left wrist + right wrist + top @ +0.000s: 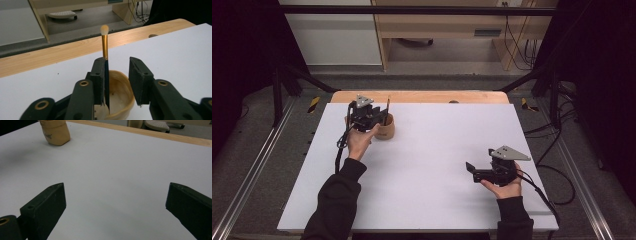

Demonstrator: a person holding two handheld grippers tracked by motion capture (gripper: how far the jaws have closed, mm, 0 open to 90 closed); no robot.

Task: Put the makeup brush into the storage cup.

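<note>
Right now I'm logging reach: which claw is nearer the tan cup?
Left. The left claw sits right at the tan cup, over its rim. The right claw is far across the table.

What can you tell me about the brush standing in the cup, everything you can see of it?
The brush has a shiny gold handle that looks like metal, topped by a small rounded tuft of pale bristles, with a dark lower part. It stands nearly upright, bristles up, its lower end inside the tan cup near the table's far left. The left gripper hovers over the cup, jaws apart; the brush lies against the inner face of one jaw, unclamped.
</note>
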